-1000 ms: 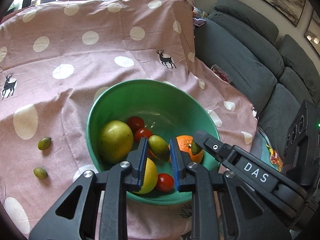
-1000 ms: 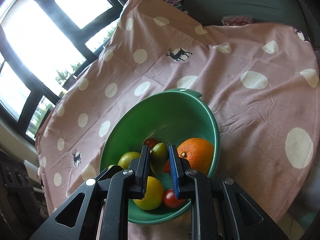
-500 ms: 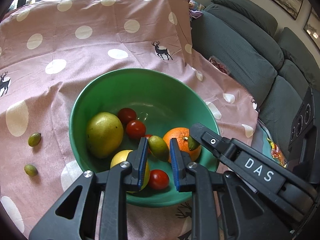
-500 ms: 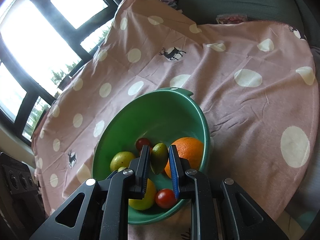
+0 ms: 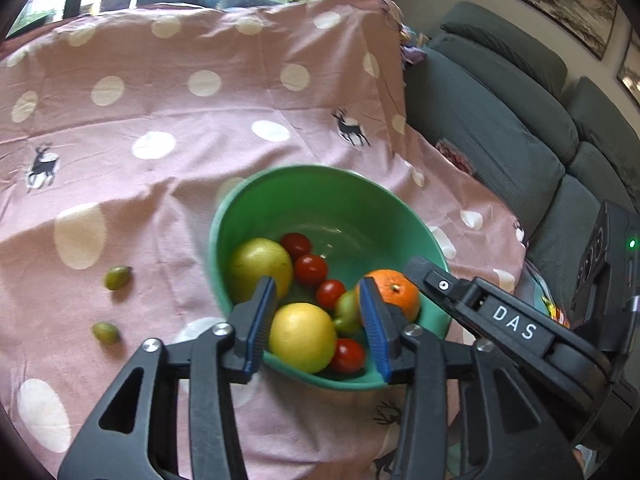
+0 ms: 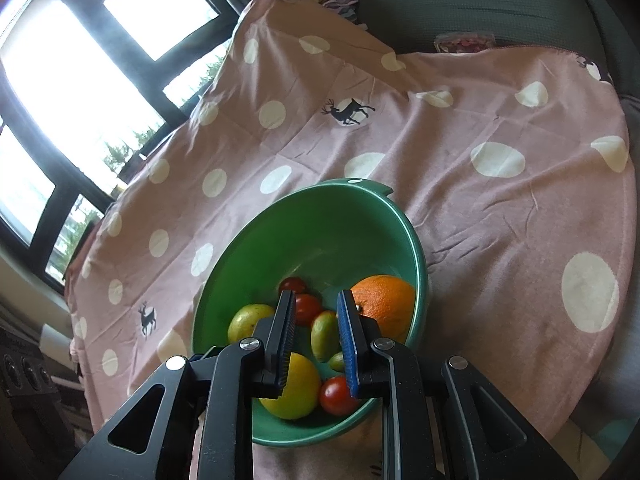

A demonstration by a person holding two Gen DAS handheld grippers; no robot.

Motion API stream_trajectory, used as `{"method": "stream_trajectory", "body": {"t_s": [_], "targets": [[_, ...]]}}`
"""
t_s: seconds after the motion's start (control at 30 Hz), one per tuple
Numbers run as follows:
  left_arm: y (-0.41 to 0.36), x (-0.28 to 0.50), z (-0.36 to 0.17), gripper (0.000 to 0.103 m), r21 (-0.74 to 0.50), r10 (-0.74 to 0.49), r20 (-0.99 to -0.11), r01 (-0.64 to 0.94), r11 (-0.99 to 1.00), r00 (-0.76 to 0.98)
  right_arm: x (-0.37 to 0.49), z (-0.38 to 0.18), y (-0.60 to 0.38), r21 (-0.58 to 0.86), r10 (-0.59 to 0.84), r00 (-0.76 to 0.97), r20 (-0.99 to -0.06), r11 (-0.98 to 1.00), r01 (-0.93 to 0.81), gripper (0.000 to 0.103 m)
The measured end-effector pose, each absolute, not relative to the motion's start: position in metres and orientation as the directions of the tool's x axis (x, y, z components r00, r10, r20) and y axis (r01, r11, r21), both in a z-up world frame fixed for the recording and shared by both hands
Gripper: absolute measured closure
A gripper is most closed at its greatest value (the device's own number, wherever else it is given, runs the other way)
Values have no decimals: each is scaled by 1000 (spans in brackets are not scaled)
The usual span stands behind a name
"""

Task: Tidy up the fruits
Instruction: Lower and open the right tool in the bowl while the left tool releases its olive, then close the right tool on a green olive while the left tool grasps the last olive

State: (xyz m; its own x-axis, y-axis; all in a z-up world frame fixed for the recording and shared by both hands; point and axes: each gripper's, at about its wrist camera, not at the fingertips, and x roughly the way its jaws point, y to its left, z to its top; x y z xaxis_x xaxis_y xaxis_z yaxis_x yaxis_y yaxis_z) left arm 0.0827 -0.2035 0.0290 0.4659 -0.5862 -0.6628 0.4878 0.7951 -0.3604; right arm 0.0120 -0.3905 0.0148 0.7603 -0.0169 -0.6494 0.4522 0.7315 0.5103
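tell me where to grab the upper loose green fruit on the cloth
Grip the loose green fruit across its narrow middle, coming straight down with the left gripper. It lies flat on the cloth, long axis sideways, clear of the bowl and the other one.

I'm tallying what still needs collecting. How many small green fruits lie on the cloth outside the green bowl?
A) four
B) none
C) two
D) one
C: the left wrist view shows two small green fruits on the cloth, left of the green bowl.
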Motion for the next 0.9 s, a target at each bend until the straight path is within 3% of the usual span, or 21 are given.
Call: {"method": "stream_trajectory", "body": {"t_s": [0.13,0.33,0.63,0.77,0.9], "targets": [[-168,85,36,46,-366,-544,-649,408,836,532,13,17,-385,511,-9,764,-645,739,439,80],[-118,88,39,36,-335,-424,-660,262,905,619,14,25,-372,502,-1,775,-632,762,409,68],[-67,100,22,34,-329,-320,-716,104,938,621,18,57,-322,430,66,801,-596,868,248,65],[-57,107,5,34,-351,-327,-741,77,933,586,48,64,-276,363,149,751,-643,923,128,66],[-57,118,-16,36,-355,-331,-787,58,933,520,97,51,-247,406,289,643,-709,913,37,65]]}}
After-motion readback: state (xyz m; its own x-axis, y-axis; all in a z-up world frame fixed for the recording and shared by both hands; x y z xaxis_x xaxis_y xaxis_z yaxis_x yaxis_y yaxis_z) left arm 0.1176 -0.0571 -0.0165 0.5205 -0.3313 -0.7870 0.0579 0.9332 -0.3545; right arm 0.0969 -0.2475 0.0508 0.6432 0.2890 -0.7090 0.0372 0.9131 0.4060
